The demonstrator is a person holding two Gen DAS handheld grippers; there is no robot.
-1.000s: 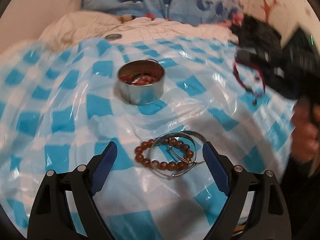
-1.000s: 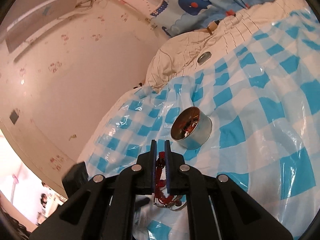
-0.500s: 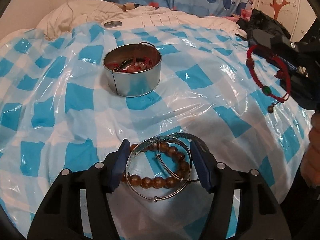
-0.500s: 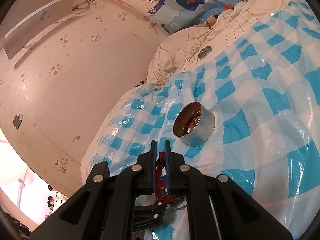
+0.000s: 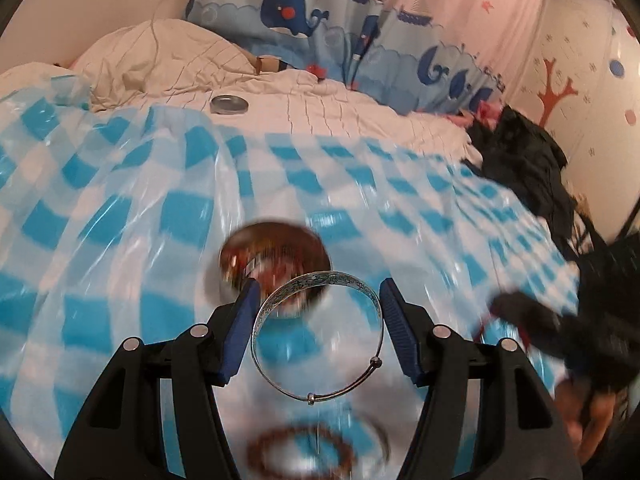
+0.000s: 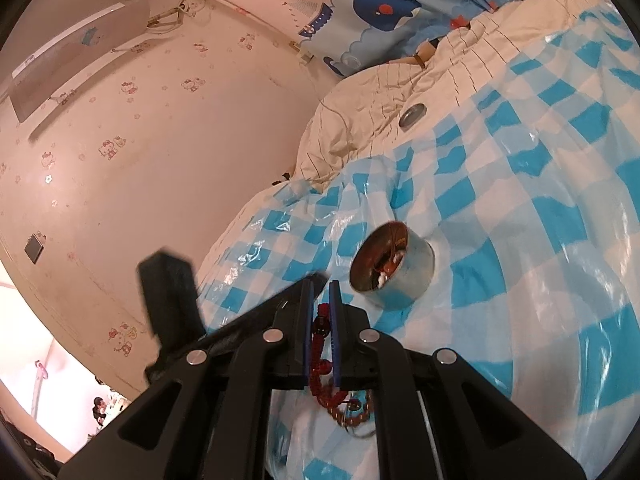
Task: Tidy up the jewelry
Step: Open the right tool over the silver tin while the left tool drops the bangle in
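My left gripper (image 5: pixel 318 322) is shut on a silver bangle (image 5: pixel 320 336) and holds it above the blue checked sheet, just in front of the round metal tin (image 5: pixel 276 256) with jewelry in it. A brown bead bracelet (image 5: pixel 300 456) lies blurred on the sheet below it. My right gripper (image 6: pixel 322 330) is shut on a red cord bracelet (image 6: pixel 322 364), left of and near the tin (image 6: pixel 394 268). The brown beads (image 6: pixel 352 412) show under its fingers. The right gripper also shows at the left wrist view's right edge (image 5: pixel 532 320).
A plastic checked sheet (image 5: pixel 120 240) covers a bed with a white quilt (image 5: pixel 280 96). A round metal lid (image 5: pixel 229 104) lies on the quilt. Dark clothing (image 5: pixel 528 168) is piled at the right. A whale-print cloth (image 5: pixel 320 28) is at the back.
My left gripper has closed on the silver bangle and lifted it off the sheet toward the tin, leaving the brown beads behind. The right gripper still holds the red bracelet and has moved lower.
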